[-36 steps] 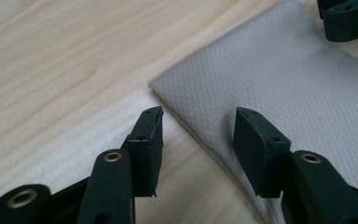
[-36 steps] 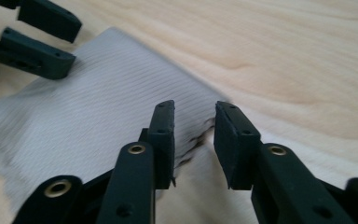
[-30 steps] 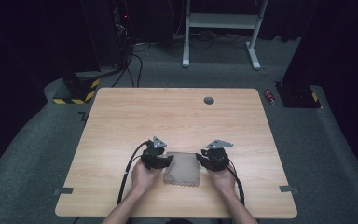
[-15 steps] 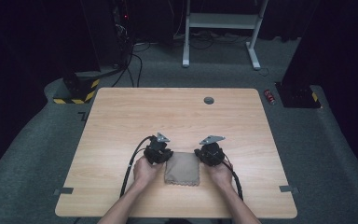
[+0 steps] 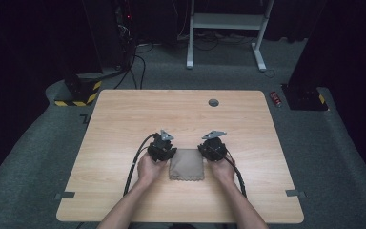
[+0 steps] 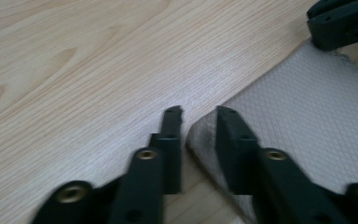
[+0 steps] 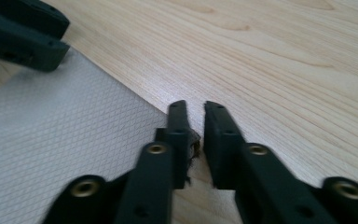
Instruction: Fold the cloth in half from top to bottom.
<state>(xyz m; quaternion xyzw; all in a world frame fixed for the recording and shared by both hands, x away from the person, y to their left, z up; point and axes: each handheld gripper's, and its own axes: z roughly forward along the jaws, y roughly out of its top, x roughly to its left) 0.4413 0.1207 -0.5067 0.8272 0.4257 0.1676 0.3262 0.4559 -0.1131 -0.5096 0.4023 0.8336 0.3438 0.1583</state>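
A folded beige cloth with a fine diamond weave lies flat on the wooden table near its front edge. My left gripper stands at the cloth's far left corner and my right gripper at its far right corner. In the left gripper view the jaws are narrowly open, and the cloth has its corner curled up between them against one finger. In the right gripper view the jaws stand a small gap apart around the frayed corner of the cloth. Each view shows the other gripper across the cloth.
A small dark round grommet sits in the table near its far edge. Black cables trail from both grippers back along the forearms. On the carpet beyond the table are a white desk frame, a red can and a yellow-black striped block.
Both grippers have slid a little away from the person, along the cloth's sides to its far corners. The cloth stays flat in the same place.
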